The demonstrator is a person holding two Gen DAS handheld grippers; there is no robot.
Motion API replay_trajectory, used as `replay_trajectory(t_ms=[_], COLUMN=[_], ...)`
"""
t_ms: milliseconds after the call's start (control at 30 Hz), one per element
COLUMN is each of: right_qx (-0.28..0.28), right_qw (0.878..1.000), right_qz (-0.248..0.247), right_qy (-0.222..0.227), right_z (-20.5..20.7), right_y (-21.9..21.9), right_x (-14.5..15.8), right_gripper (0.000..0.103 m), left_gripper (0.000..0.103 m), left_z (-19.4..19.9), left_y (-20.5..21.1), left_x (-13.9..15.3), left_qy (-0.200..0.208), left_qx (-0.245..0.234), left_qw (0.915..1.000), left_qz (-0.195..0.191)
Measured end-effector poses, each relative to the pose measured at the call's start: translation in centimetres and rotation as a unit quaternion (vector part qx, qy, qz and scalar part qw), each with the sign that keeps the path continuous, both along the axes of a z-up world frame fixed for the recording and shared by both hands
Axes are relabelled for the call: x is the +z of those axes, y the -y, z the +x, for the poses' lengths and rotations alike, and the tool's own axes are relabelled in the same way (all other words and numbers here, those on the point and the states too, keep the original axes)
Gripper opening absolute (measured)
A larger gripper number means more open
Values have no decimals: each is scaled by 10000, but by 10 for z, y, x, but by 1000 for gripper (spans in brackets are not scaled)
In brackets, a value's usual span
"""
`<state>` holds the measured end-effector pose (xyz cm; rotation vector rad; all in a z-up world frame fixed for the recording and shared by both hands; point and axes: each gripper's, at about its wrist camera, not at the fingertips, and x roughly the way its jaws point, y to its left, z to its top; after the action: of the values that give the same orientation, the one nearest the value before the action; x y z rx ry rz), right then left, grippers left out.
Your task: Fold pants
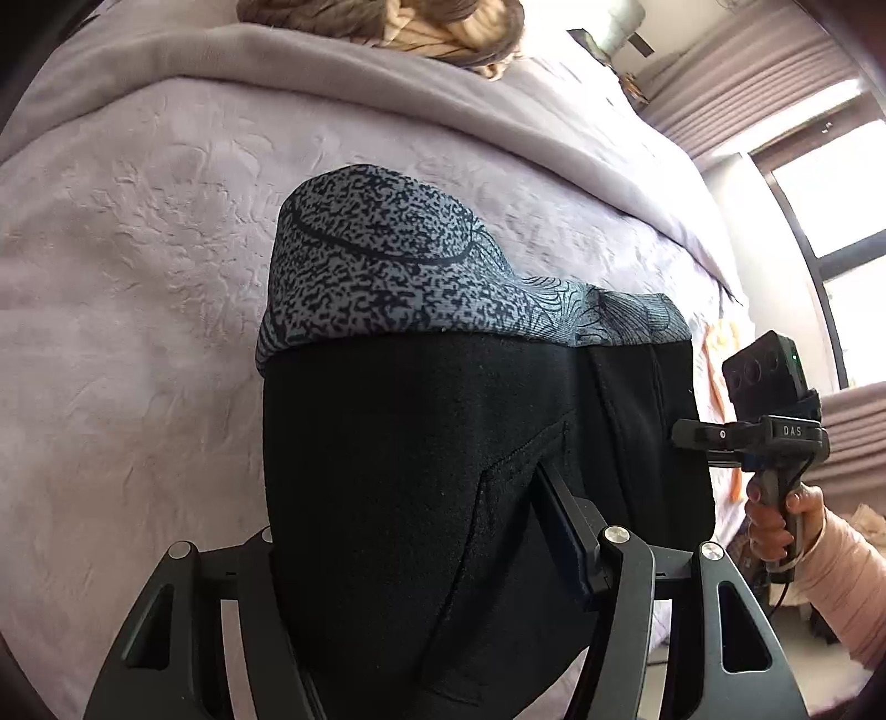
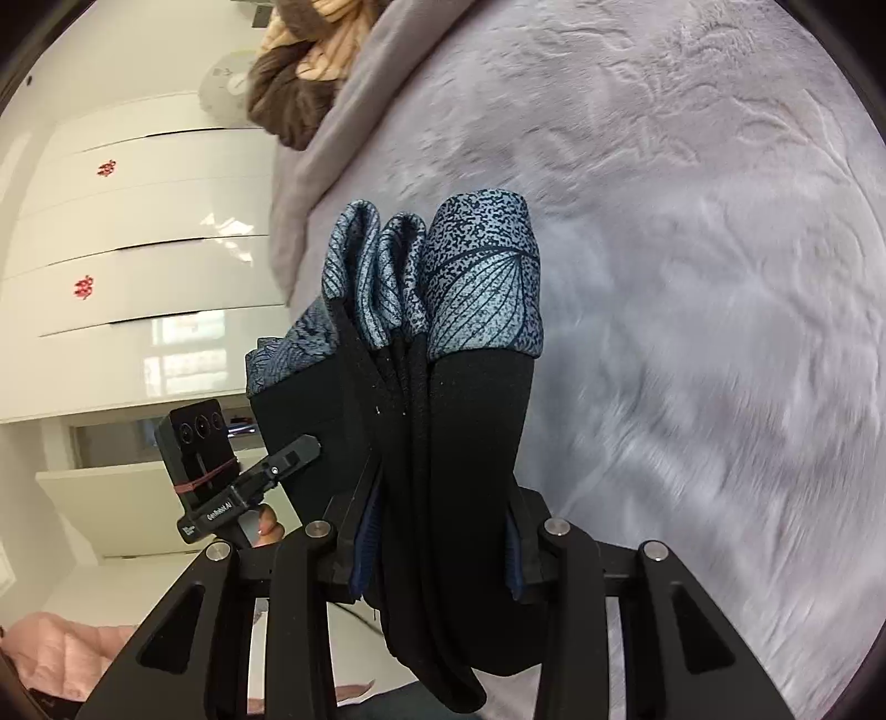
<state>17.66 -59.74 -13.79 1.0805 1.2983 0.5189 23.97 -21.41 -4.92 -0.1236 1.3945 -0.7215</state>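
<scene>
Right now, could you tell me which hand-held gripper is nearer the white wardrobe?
Left. The left hand-held gripper holds the pants on the wardrobe side; the right hand-held gripper holds their far side.

Bare embossed lilac bedspread lay open left of the bunched black pants with grey-blue patterned cuffs; a rolled grey blanket and brown-cream knitted bundle blocked the far edge.

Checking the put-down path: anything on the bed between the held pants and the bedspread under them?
Nothing visible. Both tools, left and right, are clamped on the folded pants, and the lavender bedspread beyond looks bare. The brown and cream knit sits far off at the bed's far edge.
</scene>
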Motion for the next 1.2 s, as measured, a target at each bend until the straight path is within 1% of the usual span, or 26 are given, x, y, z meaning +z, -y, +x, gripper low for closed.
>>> replay_trajectory(t_ms=[67, 133, 200, 267, 300, 333, 367, 433, 467, 500, 567, 600, 667, 733, 833, 867, 900, 933, 1067, 1133, 1200], right_qx=[-102, -158, -153, -156, -161, -194, -234, -252, -227, -154, -69, -31, 55, 90, 25, 11, 11, 20, 10, 37, 102], right_qw=[9998, 9996, 9998, 9996, 9993, 9989, 9987, 9978, 9968, 9946, 9910, 9881, 9778, 9693, 9686, 9680, 9672, 9660, 9629, 9611, 9572], right_qz=[177, 216, 105, -46, -125, -234, -277, -556, -717, -984, -1317, -1519, -2076, -2425, -2426, -2451, -2485, -2532, -2658, -2728, -2874], right_qy=[-17, -42, -95, -233, -315, -367, -347, -275, -282, -285, -246, -245, -267, -395, -537, -538, -523, -512, -475, -436, -331], right_z=[-17, -32, -44, -51, -55, -59, -62, -63, -63, -63, -63, -62, -63, -66, -72, -73, -77, -79, -87, -91, -96], right_y=[-2, -5, -16, -21, -22, -24, -23, -24, -24, -27, -32, -35, -39, -40, -42, -43, -42, -42, -48, -53, -59], right_x=[6, 9, 5, -9, -17, -28, -33, -36, -36, -33, -23, -17, -1, 10, 24, 28, 34, 36, 56, 64, 75], right_gripper=[39, 39, 39, 39, 39, 40, 41, 53, 56, 60, 62, 64, 68, 69, 70, 71, 75, 79, 80, 83, 84], left_gripper=[64, 65, 65, 68, 71, 78, 82, 97, 99, 100, 100, 100, 100, 100, 100, 100, 100, 100, 100, 100, 102], left_z=[-11, -21, -30, -34, -36, -37, -36, -33, -30, -29, -32, -34, -41, -45, -57, -59, -65, -69, -89, -100, -110], left_y=[-7, -9, -10, -10, -9, -10, -12, -14, -15, -18, -22, -23, -28, -37, -38, -36, -35, -35, -18, -10, -4], left_x=[9, 9, -2, -21, -34, -44, -50, -55, -57, -56, -48, -40, -27, -15, 6, 11, 17, 22, 31, 34, 39], left_qy=[-35, -61, -128, -283, -359, -374, -303, -159, -147, -138, -21, 129, 392, 535, 810, 869, 902, 907, 900, 876, 848], left_qx=[15, -20, -70, -93, -98, -63, 4, 129, 182, 244, 305, 354, 512, 640, 698, 704, 699, 705, 818, 906, 984], left_qw=[10000, 10000, 9998, 9992, 9986, 9982, 9984, 9983, 9980, 9975, 9964, 9948, 9901, 9869, 9802, 9777, 9757, 9749, 9694, 9685, 9680], left_qz=[-35, 5, 139, 260, 382, 463, 476, 539, 590, 642, 785, 949, 1248, 1384, 1665, 1780, 1868, 1906, 2132, 2147, 2145])
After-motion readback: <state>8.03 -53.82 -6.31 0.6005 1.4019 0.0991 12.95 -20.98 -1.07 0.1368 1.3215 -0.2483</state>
